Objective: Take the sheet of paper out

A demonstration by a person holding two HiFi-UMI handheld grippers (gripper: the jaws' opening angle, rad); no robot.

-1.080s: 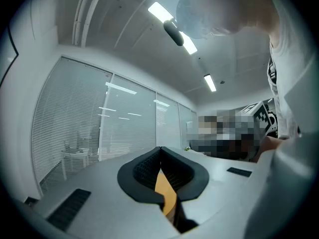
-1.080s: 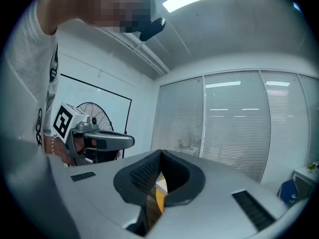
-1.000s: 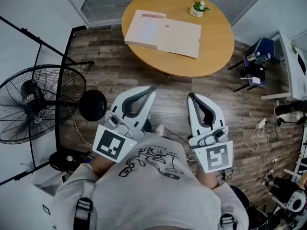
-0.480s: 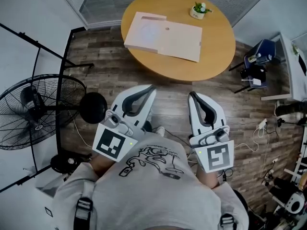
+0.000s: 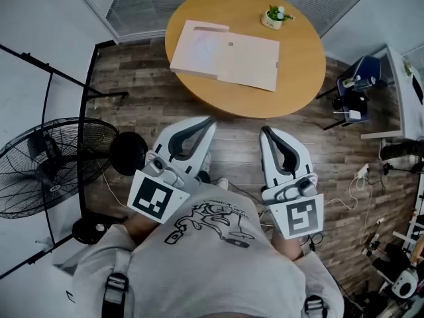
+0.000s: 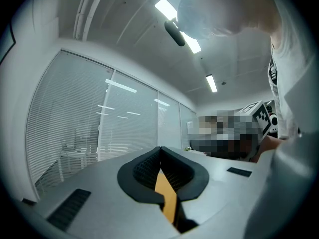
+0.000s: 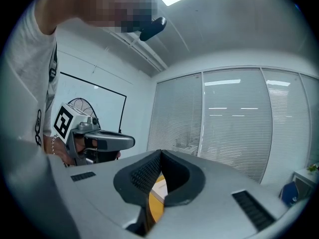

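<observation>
Left tool (image 5: 210, 120), right tool (image 5: 264, 130) both closed, empty, above wood floor (image 5: 142, 78); round table (image 5: 298, 65) ahead bears cardboard folder (image 5: 225, 55), potted plant (image 5: 274, 14).

Overhead — gripper views level toward table (image 5: 298, 68)

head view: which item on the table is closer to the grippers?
The flat beige folder: it lies across the near half of the round table, while the small potted plant stands beyond it by the far edge.

Round wooden table (image 5: 301, 71), small potted plant (image 5: 273, 14), black floor fan (image 5: 53, 158)
</observation>
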